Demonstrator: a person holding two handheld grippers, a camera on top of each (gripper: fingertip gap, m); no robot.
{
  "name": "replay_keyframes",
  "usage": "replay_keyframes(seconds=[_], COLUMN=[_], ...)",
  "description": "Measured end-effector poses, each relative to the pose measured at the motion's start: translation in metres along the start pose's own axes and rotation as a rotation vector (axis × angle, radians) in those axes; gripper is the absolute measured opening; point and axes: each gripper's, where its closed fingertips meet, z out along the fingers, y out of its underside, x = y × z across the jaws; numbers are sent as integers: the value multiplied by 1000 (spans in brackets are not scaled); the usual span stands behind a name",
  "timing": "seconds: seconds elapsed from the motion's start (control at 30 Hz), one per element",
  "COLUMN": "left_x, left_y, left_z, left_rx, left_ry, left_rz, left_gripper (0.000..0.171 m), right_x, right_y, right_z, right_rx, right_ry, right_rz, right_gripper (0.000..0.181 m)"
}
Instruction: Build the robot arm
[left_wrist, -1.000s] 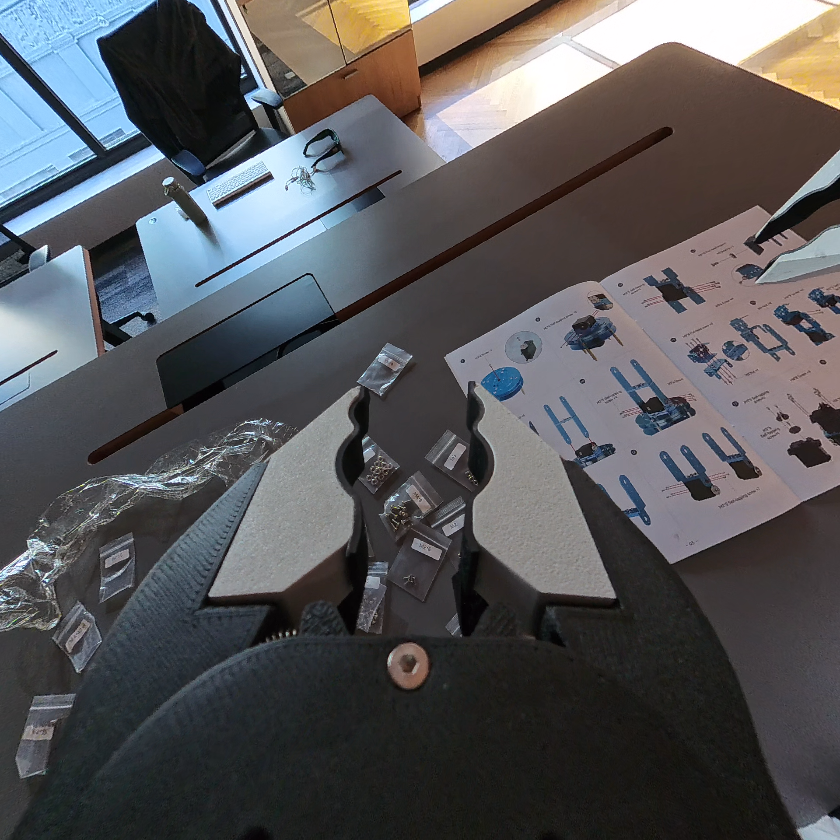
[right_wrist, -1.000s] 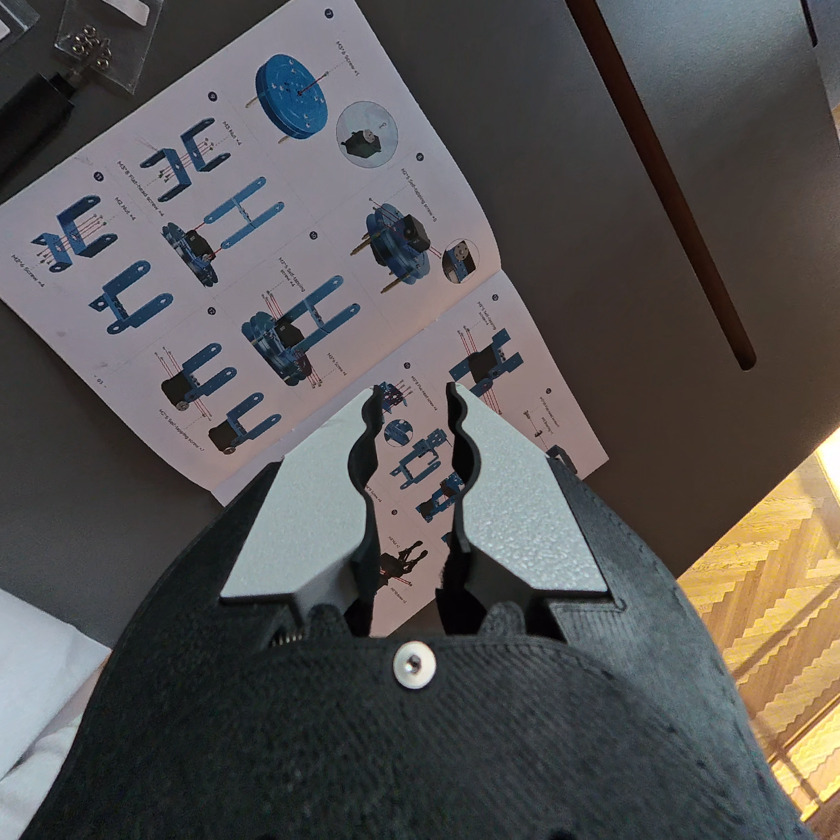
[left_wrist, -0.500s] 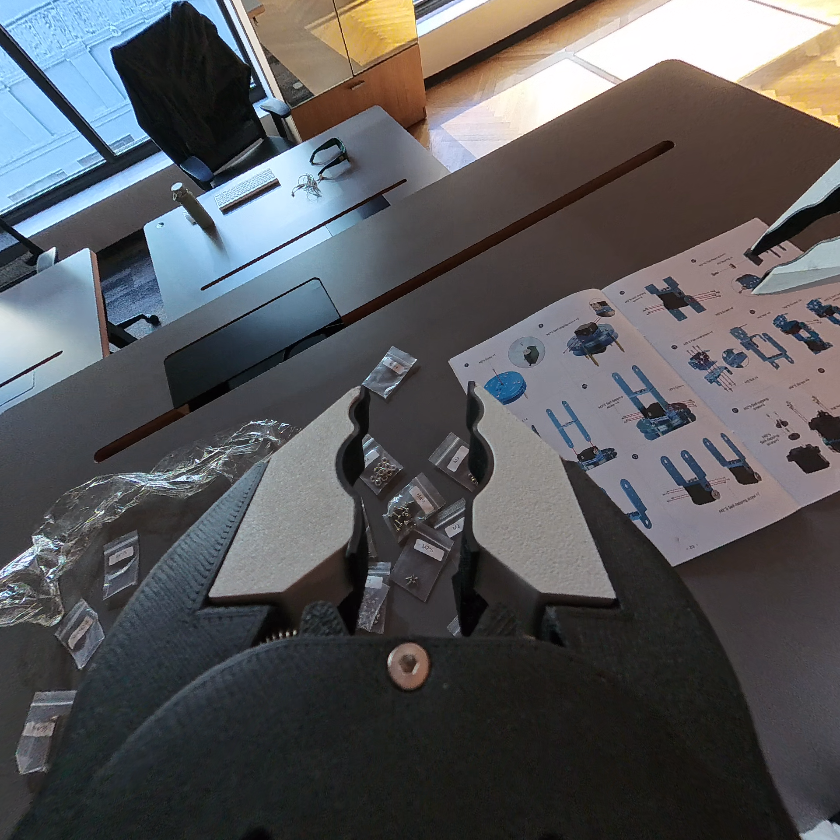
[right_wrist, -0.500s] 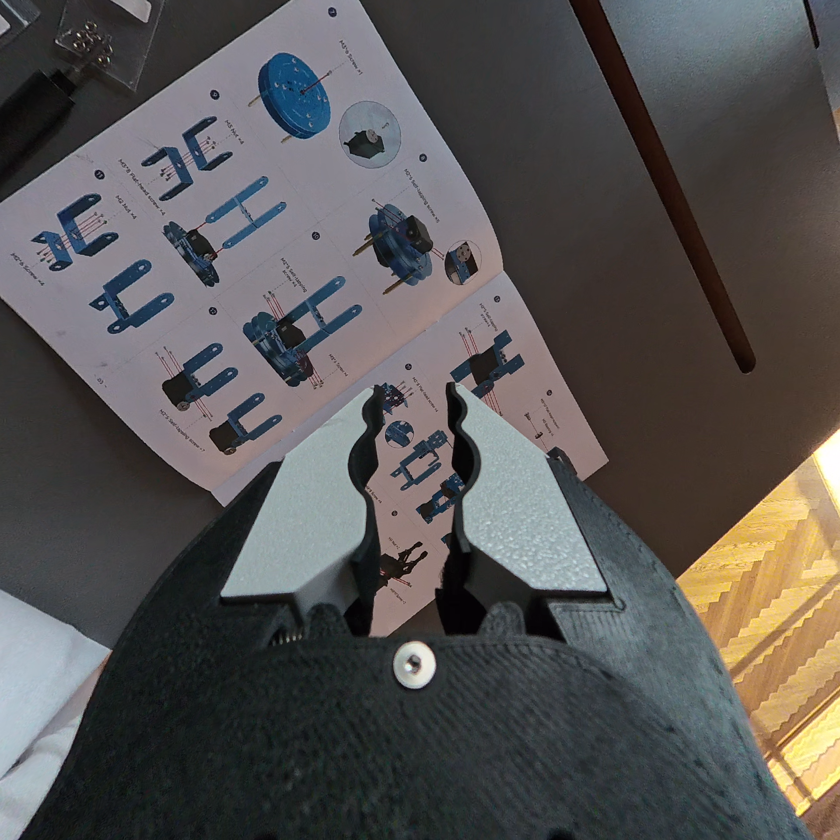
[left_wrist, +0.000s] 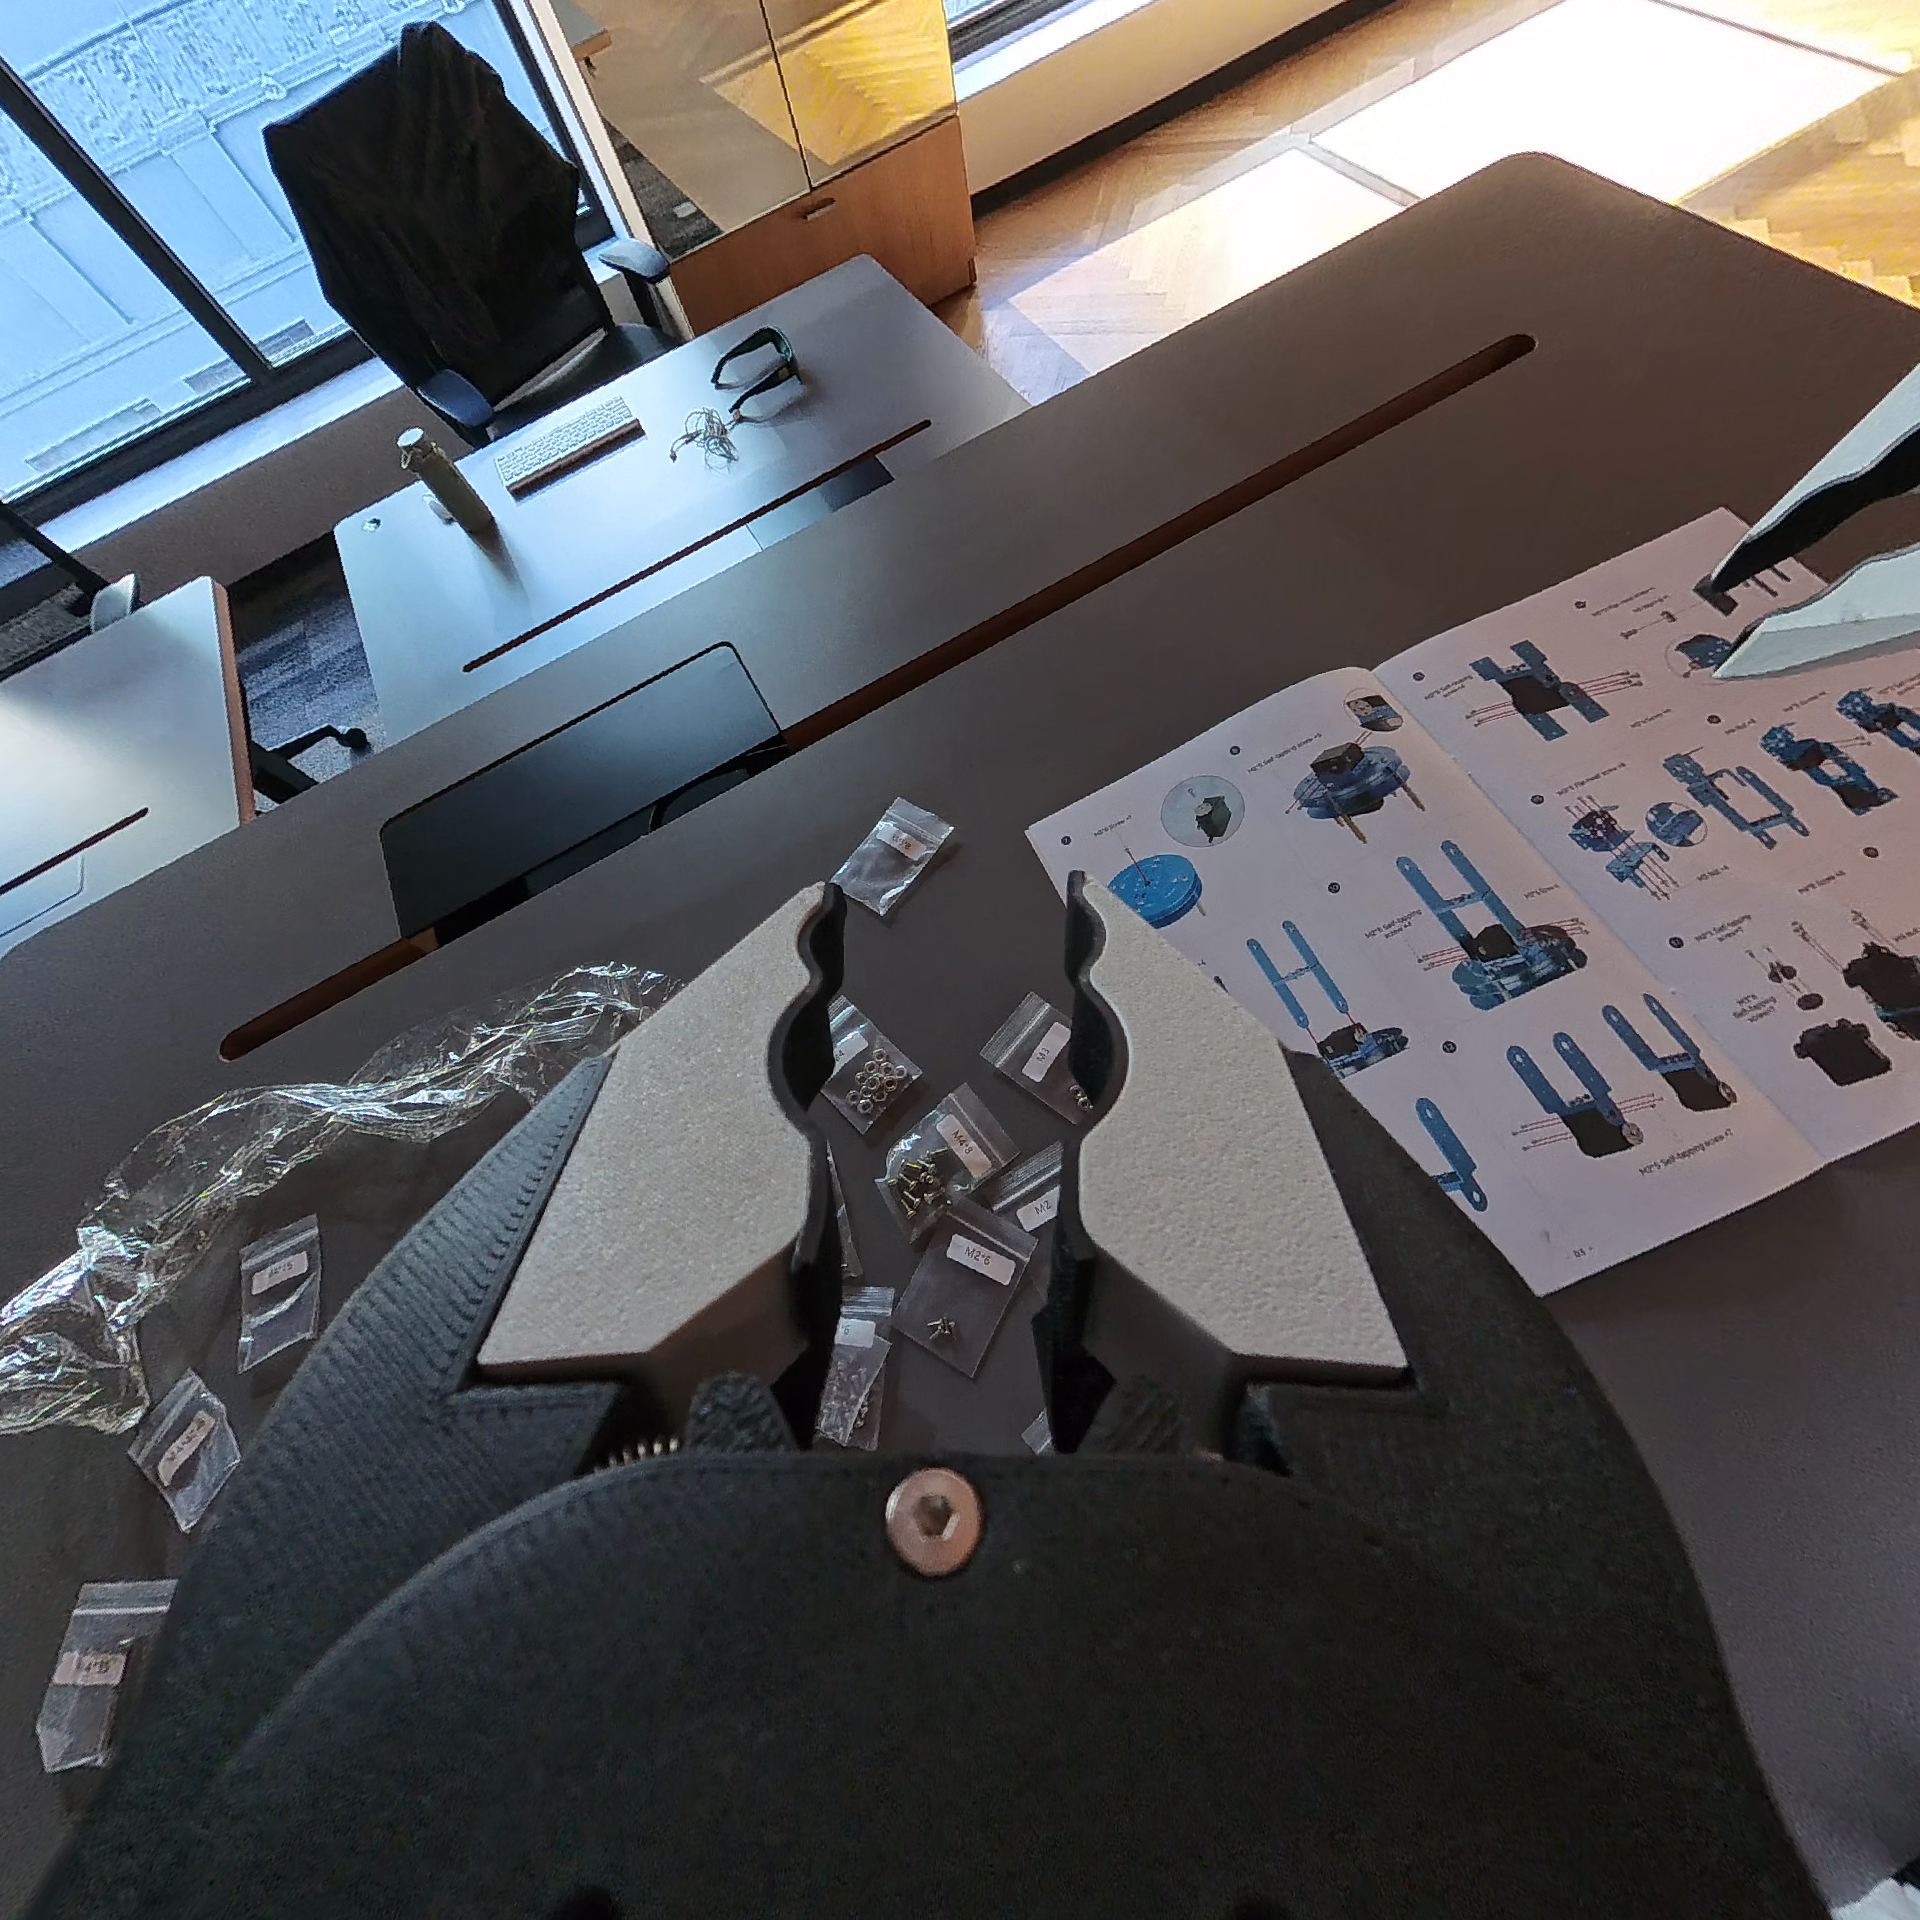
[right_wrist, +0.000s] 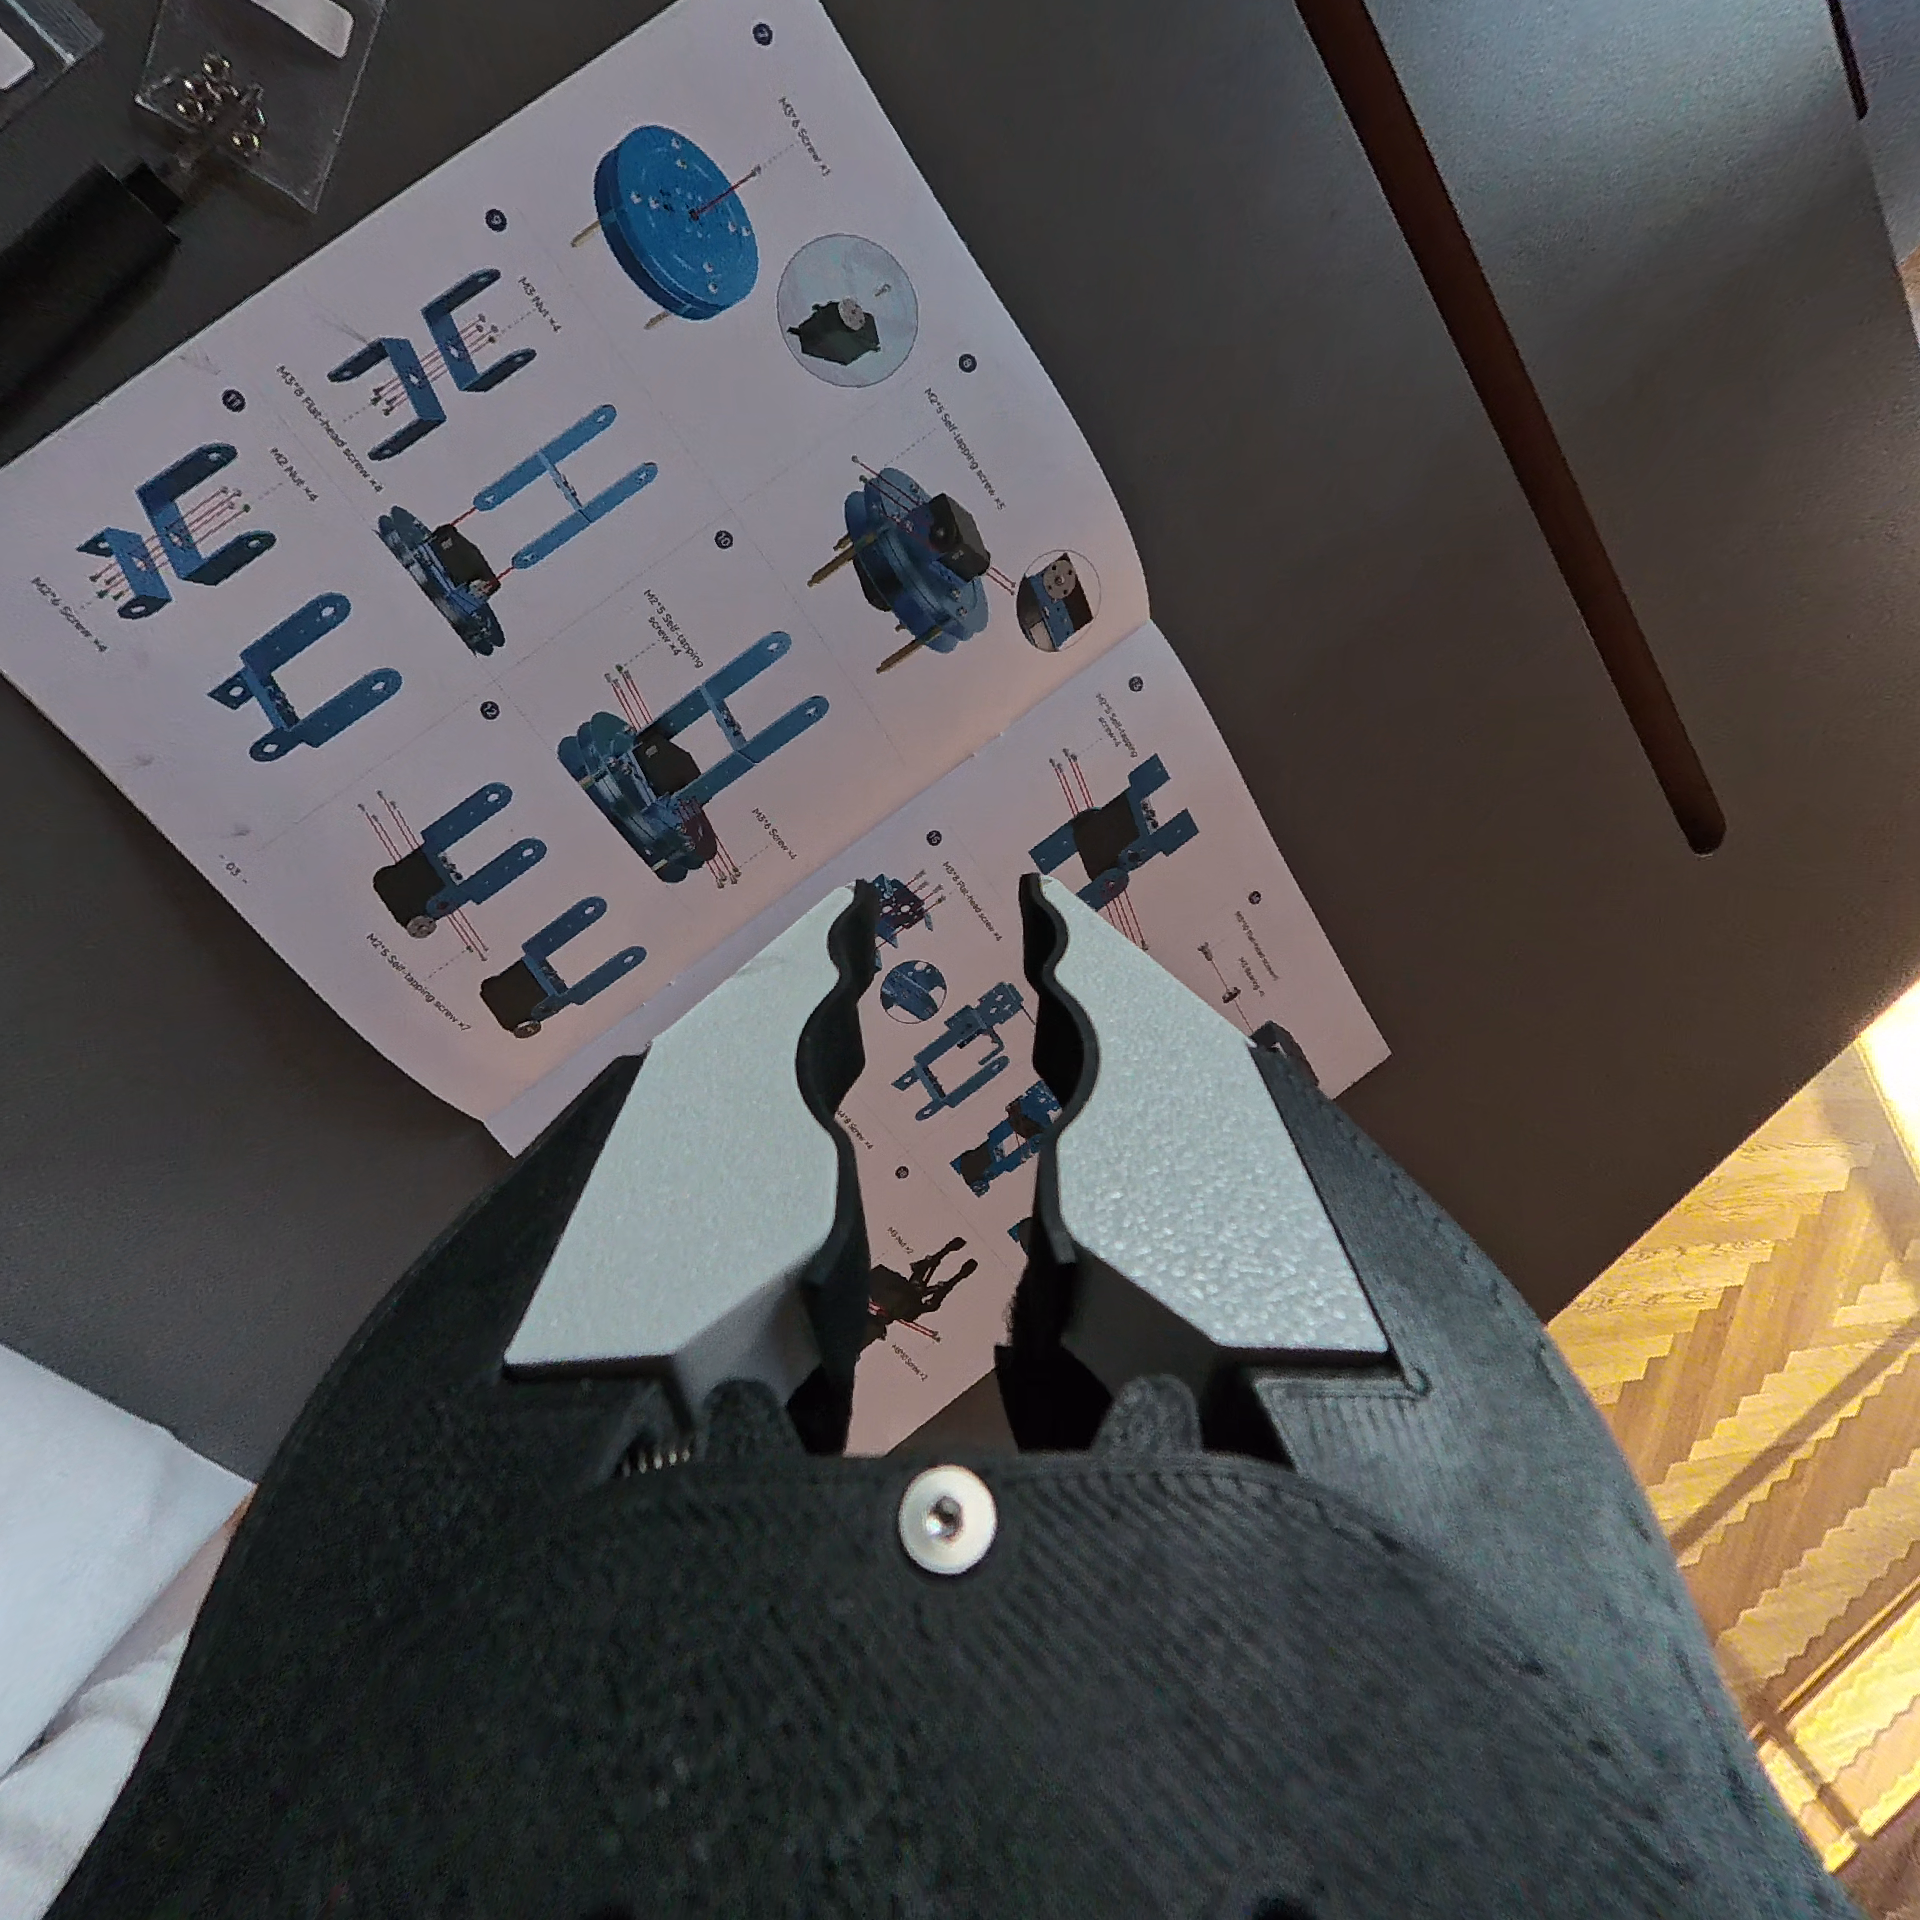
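The left hand-held gripper (left_wrist: 951, 899) hung above a group of small clear bags (left_wrist: 940, 1153) of screws and nuts on the dark bench (left_wrist: 1247, 540). Its jaws stood apart and gripped nothing; the bags showed through the gap between them, and whether the tips touched the bench I cannot tell. One more bag (left_wrist: 896, 855) lay just beyond the tips. To the left lay a crumpled clear wrap (left_wrist: 260, 1132), with a few more little bags (left_wrist: 275, 1294) near it.

The right hand-held gripper (right_wrist: 940, 894) was over an open booklet (right_wrist: 582, 540) with blue drawings of parts, which lay flat on the bench just to the right of the bags. Its jaws were also apart and empty, above the right page. In the left wrist view its pale tips (left_wrist: 1766, 613) showed over the far corner of the booklet (left_wrist: 1507, 935).

A long slot (left_wrist: 1143, 561) ran across the bench behind these things. Farther off stood another desk (left_wrist: 644, 540) with a keyboard (left_wrist: 566, 449), glasses (left_wrist: 756, 369) and a bottle (left_wrist: 442, 480), and a black chair (left_wrist: 436, 208) by the window.
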Motion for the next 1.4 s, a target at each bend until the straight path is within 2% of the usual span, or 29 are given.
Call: replay_keyframes(seconds=[0.63, 0.97, 1.4], left_x=[2, 1, 3], left_y=[-1, -11, -16], left_z=[0, -9, -7], left_rx=[6, 70, 90], left_ry=[12, 9, 12], left_rz=[0, -17, -16], left_gripper=[42, 42, 42], right_x=[-5, -8, -2], right_y=[-5, -5, -5], right_z=[8, 2, -1], right_rx=[-22, -7, 8], right_ry=[-3, 11, 16], right_rz=[-22, -27, -12], right_gripper=[28, 29, 29])
